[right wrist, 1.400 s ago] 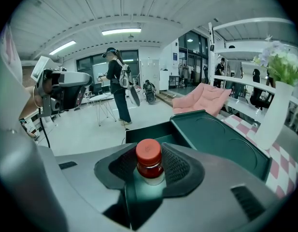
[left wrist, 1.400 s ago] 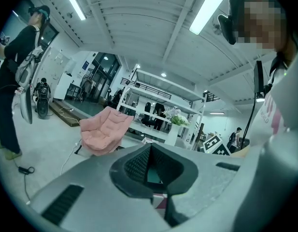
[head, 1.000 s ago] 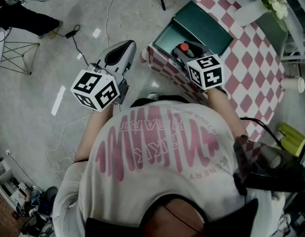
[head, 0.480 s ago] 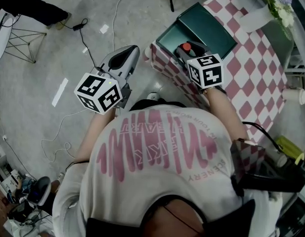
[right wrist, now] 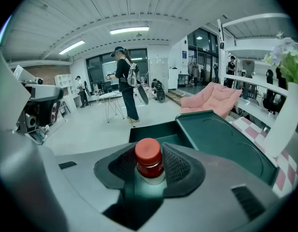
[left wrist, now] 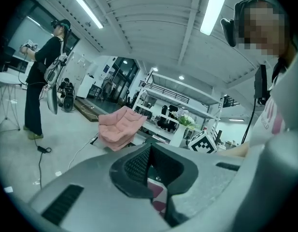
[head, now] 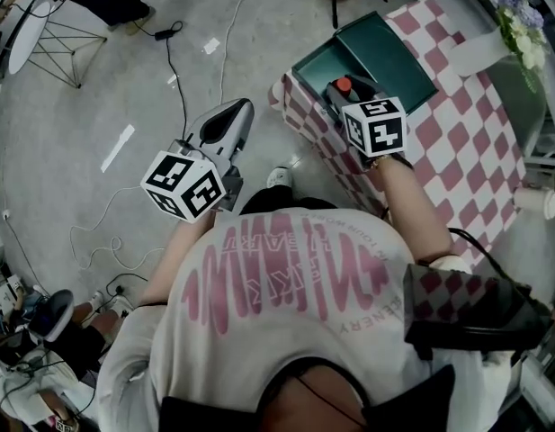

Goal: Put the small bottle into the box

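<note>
The small bottle [right wrist: 149, 167], red-capped and upright, is pinched between the right tongs [right wrist: 149, 154], whose jaws have just been eased slightly apart. It is held over the near edge of the open dark green box [right wrist: 156, 131], seen at the upper middle of the head view. The lid [right wrist: 221, 144] is laid back to the right on the pink-checked bench [head: 457, 142]. The left tongs [left wrist: 149, 148] are pressed together, empty, over the floor [head: 79, 169] at centre left. Beyond are a pink chair [right wrist: 211, 96], a vase of flowers [right wrist: 289, 105] at the right edge, and a standing person [right wrist: 124, 81].
</note>
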